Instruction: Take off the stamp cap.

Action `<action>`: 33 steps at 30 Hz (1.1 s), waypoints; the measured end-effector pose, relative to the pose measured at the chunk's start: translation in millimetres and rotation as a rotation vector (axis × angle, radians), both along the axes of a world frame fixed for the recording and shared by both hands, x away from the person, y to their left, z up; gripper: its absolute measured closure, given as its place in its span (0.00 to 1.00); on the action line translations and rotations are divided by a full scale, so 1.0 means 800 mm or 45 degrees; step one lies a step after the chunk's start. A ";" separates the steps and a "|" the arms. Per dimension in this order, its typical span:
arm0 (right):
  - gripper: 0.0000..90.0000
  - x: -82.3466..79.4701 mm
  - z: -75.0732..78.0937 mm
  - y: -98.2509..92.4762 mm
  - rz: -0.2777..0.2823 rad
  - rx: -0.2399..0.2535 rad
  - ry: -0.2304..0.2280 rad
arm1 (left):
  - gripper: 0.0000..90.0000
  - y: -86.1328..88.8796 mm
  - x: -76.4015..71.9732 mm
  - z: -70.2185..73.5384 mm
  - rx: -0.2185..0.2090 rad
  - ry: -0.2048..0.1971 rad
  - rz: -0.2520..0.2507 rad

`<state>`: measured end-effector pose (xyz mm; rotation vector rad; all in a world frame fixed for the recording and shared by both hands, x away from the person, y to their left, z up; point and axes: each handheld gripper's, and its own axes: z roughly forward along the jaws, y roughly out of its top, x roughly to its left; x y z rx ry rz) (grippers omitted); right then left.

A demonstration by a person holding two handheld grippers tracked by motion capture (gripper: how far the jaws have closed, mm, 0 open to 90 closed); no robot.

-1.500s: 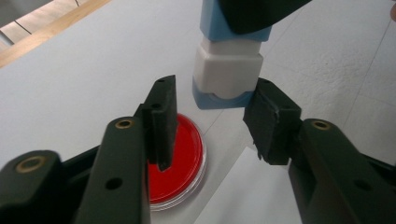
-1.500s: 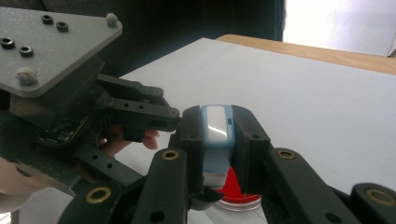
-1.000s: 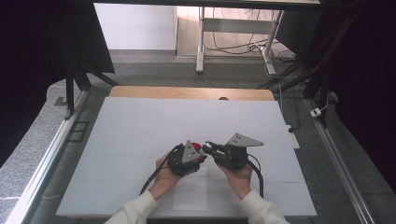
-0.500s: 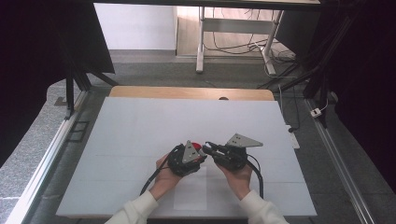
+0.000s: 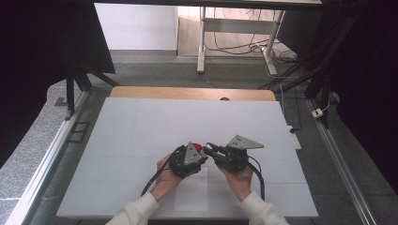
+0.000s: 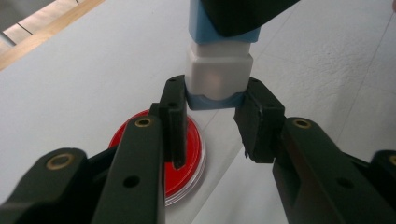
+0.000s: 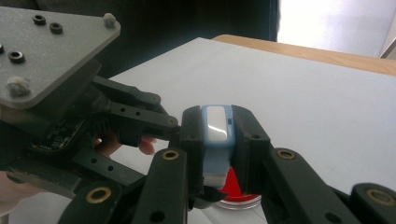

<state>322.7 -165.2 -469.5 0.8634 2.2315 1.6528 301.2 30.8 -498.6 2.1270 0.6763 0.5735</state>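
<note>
A small blue-and-white block is clamped between the pads of my right gripper, which is shut on its blue body. The block's white cap points at my left gripper. Those jaws have just been closing and now press on the blue rim under the cap. A red disc in a clear rim lies flat on the table just below both grippers. In the high view the two grippers meet tip to tip, left gripper and right gripper, beside the red disc.
The white table top spreads wide on all sides, with a wooden strip along its far edge. A pale rectangle is marked near the front edge. Dark frame legs stand at the far left, and cables at the far right.
</note>
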 end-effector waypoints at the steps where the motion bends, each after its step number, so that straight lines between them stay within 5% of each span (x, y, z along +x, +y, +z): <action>1: 0.84 -0.001 0.000 0.000 -0.002 -0.002 -0.002 | 0.72 0.000 0.000 0.000 0.008 -0.005 0.002; 33: 0.84 -0.004 -0.002 0.002 -0.020 -0.035 0.006 | 0.73 -0.001 -0.003 -0.008 0.026 -0.033 -0.001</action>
